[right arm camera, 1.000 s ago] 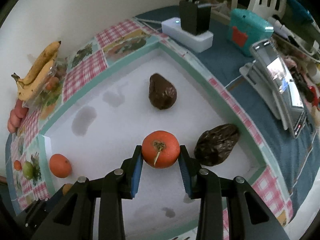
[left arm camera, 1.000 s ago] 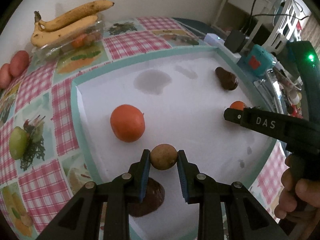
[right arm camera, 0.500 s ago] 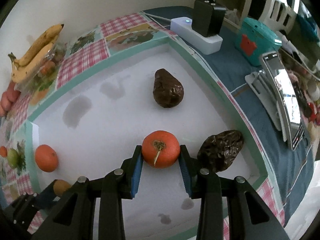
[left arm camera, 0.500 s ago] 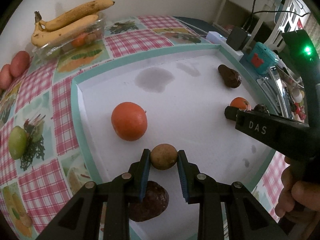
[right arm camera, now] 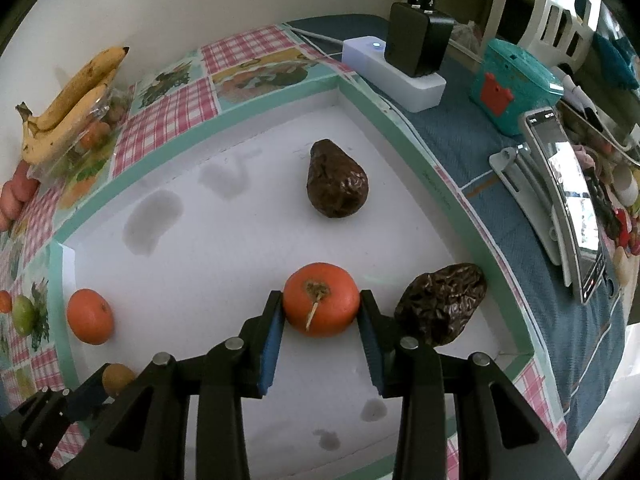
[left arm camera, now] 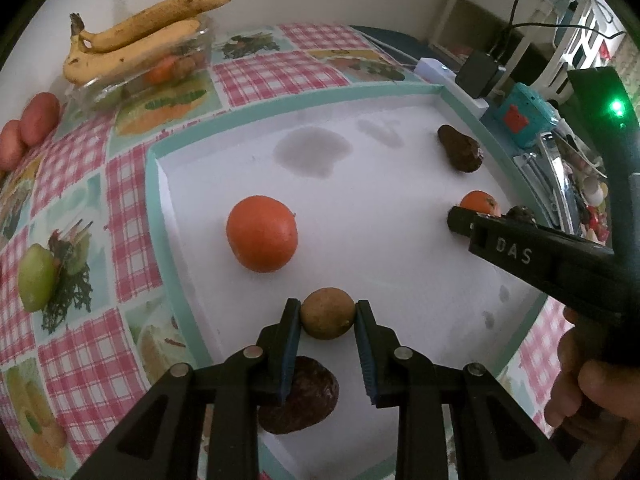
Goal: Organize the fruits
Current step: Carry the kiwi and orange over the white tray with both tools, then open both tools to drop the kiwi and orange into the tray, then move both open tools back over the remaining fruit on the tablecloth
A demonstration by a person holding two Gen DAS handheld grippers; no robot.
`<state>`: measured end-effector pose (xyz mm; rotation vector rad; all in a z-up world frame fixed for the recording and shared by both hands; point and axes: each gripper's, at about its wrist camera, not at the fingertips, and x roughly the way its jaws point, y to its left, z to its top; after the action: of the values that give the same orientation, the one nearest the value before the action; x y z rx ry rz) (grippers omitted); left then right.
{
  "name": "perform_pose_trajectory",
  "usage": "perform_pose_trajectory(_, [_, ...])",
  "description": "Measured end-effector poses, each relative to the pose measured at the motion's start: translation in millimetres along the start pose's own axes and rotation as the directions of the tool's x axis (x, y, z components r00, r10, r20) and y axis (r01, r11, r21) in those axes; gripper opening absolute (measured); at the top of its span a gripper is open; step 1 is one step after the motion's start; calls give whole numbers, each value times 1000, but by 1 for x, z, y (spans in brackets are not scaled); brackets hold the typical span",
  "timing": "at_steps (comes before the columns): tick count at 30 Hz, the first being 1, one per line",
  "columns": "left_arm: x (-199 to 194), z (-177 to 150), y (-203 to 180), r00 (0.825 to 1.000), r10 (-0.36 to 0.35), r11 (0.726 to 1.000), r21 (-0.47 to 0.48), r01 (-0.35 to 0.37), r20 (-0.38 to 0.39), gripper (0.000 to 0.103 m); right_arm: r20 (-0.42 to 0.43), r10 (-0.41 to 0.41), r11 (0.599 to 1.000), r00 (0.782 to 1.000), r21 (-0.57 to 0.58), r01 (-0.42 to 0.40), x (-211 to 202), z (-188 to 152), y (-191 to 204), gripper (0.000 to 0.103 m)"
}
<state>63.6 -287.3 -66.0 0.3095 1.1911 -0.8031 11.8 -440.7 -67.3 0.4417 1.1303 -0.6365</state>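
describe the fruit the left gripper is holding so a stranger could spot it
Look in the white tray with the teal rim. At its near edge, the left gripper pinches a small round brown fruit. It is duller and smaller than the orange fruit behind it, and smoother than the dark wrinkled fruit below.

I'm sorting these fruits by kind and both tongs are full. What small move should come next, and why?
Probably carry the right tongs leftward to set their orange fruit beside the loose orange. That fruit sits gripped next to a dark wrinkled avocado, away from its match; the left tongs hold a small brown fruit.
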Motion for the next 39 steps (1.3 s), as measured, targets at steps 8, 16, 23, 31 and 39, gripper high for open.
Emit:
perform_pose_trajectory(8, [-19,5,-3,1000,-14,1000,16,13,28,31,6,18,1000,1000,15,-19,-4,1,-6,49])
perform_pose_trajectory(16, [-48,10,11,996,29,1000,-14,-28,87,78,71,33,999,997,37,-36,-26,4,-9,65])
perform_pose_trajectory(23, [-54,7,55,987,136,981,-151,-123,80,88,93,40,998,995,37,-44,-32,3,-8,76])
perform_pose_trajectory(31, [-71,-16,119,950,296,908,-338,-247,100,103,73,34,999,997,2,-34,-27,-2,0,78])
perform_pose_trajectory(39, [-90,-45,167,897,430,831,-436,-347,105,103,108,49,998,993,-51,-43,-36,-15,23,94])
